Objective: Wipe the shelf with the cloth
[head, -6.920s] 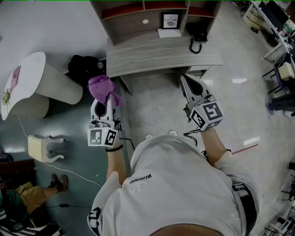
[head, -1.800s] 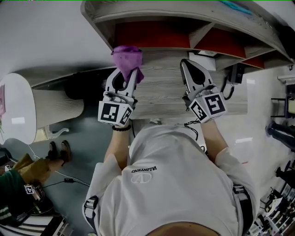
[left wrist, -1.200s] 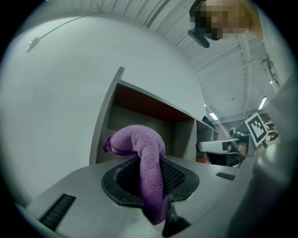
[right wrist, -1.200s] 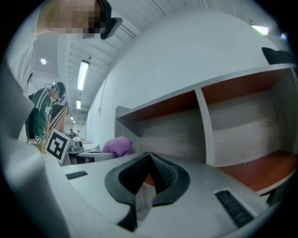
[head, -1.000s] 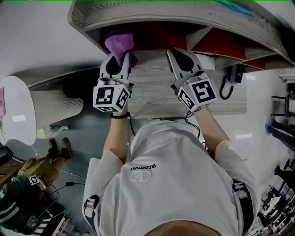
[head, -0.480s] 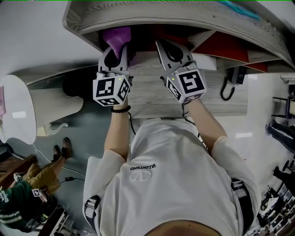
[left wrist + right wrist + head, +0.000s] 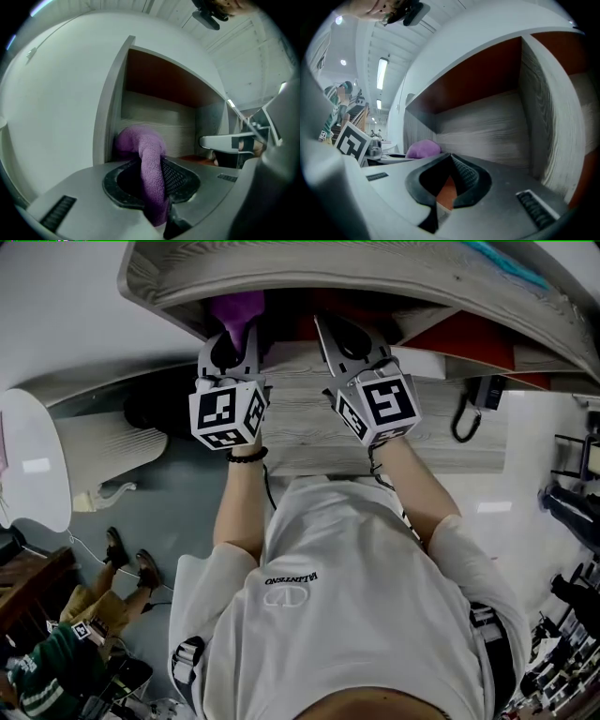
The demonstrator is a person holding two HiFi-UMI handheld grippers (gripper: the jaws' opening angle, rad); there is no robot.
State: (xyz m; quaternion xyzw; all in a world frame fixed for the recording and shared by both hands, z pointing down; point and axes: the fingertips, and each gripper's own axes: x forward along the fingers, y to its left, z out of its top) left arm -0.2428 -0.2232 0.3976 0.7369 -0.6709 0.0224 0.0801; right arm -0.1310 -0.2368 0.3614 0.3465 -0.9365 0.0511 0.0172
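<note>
Partly hidden under the top board of the shelf (image 7: 309,273), both grippers reach into its left compartment.
From the head view that board covers the jaw tips and most of the purple cloth (image 7: 236,307). The left gripper (image 7: 154,174) is clamped on the cloth, whose bunched end sits by the compartment's left wall; whether it presses on the surface cannot be told. The right gripper (image 7: 447,180) holds nothing, jaws meeting at their tips, just beside.
</note>
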